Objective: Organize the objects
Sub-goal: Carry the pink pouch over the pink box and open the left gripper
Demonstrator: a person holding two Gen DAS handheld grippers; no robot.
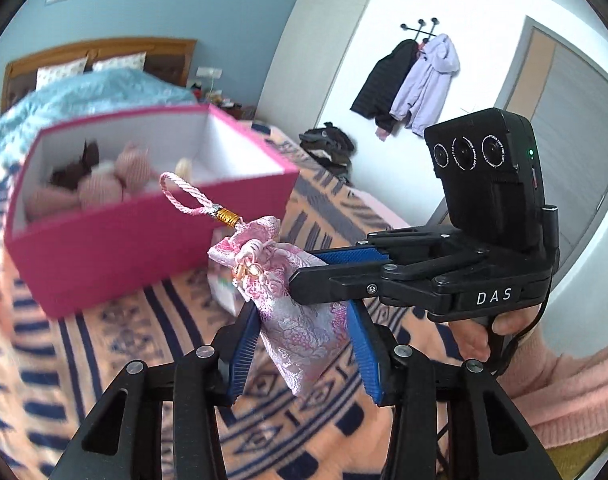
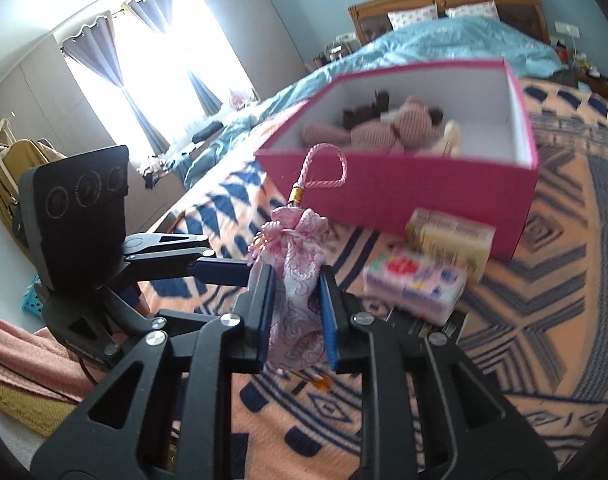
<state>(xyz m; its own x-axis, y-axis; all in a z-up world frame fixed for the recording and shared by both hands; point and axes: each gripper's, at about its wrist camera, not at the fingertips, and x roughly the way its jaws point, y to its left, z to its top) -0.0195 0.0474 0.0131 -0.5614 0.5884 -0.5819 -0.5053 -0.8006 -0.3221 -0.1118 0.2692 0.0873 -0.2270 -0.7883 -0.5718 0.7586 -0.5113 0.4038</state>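
Observation:
A pink brocade pouch (image 1: 300, 332) with a pink cord loop (image 1: 184, 196) hangs in the air above the patterned blanket. Both grippers are on it. My left gripper (image 1: 302, 316) has its blue pads on either side of the pouch's body. My right gripper (image 2: 296, 280) is shut on the same pouch (image 2: 296, 280); in the left wrist view it comes in from the right and pinches the pouch near its neck (image 1: 296, 276). Behind stands an open pink box (image 1: 144, 216), which also shows in the right wrist view (image 2: 404, 184), holding a striped stuffed toy (image 2: 396, 128).
Two small packets lie on the blanket in front of the box: a yellow one (image 2: 452, 240) and a pink one (image 2: 416, 284). A blue quilt (image 2: 424, 44) and pillows lie beyond. Coats hang on a wall rack (image 1: 416, 80).

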